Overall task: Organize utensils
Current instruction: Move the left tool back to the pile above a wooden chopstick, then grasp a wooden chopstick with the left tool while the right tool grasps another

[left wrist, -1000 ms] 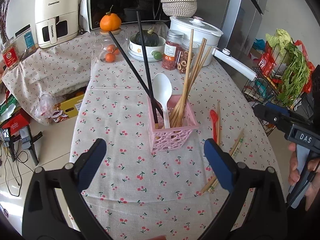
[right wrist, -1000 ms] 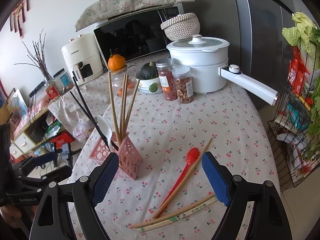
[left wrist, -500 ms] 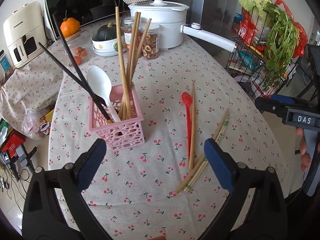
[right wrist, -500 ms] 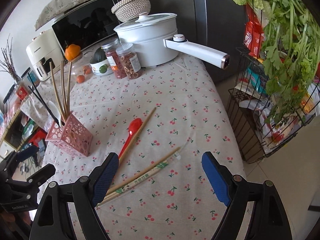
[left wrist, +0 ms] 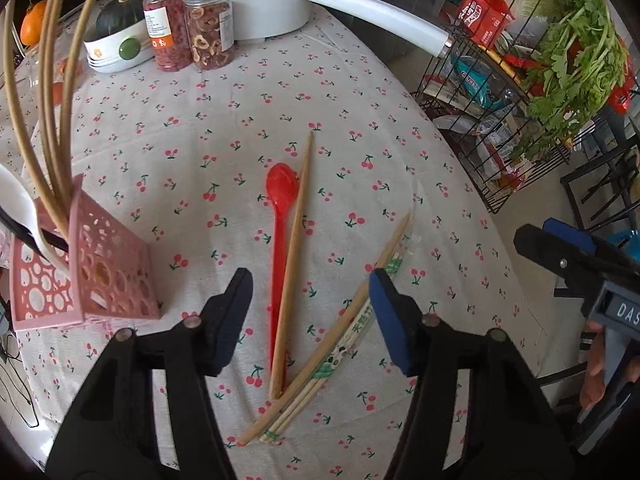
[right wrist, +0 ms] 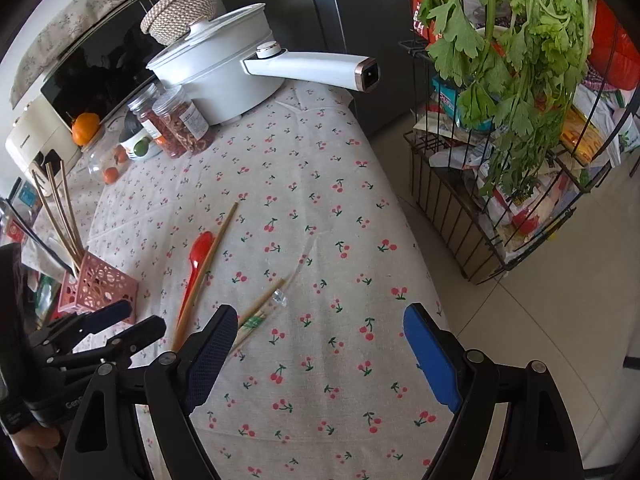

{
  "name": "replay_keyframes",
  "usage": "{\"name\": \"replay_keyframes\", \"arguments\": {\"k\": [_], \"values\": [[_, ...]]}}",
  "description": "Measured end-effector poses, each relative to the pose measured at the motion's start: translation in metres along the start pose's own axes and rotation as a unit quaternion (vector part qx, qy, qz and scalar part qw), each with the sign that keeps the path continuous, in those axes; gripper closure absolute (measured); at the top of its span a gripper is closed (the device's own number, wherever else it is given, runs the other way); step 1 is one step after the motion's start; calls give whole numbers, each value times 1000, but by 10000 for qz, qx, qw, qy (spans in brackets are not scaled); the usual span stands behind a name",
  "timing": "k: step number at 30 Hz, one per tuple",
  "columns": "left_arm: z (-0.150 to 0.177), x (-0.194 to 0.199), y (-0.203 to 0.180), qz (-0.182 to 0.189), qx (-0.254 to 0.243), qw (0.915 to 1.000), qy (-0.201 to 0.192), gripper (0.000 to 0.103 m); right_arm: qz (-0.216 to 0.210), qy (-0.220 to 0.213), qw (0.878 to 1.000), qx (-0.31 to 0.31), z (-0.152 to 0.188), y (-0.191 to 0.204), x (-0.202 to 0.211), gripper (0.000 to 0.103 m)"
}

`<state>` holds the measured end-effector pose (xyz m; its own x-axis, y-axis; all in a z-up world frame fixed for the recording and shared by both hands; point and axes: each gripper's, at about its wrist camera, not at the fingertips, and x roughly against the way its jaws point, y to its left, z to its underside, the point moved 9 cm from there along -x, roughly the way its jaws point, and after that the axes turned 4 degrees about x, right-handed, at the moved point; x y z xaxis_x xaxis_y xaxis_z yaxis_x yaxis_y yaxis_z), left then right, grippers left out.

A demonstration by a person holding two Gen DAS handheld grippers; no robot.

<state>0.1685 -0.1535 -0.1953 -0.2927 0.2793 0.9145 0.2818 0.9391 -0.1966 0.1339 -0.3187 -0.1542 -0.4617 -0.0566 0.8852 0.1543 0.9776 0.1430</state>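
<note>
Far left on the desk (left wrist: 360, 92), the pink holder (left wrist: 100, 276) is standing with brown chopsticks (left wrist: 52, 120) and a white spoon (left wrist: 16, 200) leaning out of it. Your left gripper (left wrist: 308, 316) is pointing steeply down over the loose utensils and its jaws are closing, about halfway in; the red spoon (left wrist: 280, 224) and the single wooden chopstick (left wrist: 294, 248) lying along it are sitting between the pads, not pressed yet, so it's gripping nothing. Just right of those, the bundle of wrapped chopsticks (left wrist: 340, 340) is lying diagonally under the right pad, crossing the single chopstick's near end. Your right gripper (right wrist: 316, 352) is hanging wide over bare cloth at the desk's right edge, holding nothing, with the bundle's tip just beside its left pad.
</note>
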Motion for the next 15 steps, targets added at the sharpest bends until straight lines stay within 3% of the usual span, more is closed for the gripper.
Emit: {"name": "replay_keyframes", "arguments": {"k": [5,7,9,15], "values": [[-12,-30,-4,-117,60,9997,226,58,43,86,9999,-39,-2,-8,-6,17],[-14,-39,-5,-56,106,9994,326,75,33,104,9999,-102,-4,-11,-8,17],[-17,-47,-6,-161,47,9992,351,81,5,130,9998,-168,-6,-14,-11,17],[-25,-64,-5,-476,-64,9978,447,84,-114,233,9991,-343,-6,-20,-16,17]]}}
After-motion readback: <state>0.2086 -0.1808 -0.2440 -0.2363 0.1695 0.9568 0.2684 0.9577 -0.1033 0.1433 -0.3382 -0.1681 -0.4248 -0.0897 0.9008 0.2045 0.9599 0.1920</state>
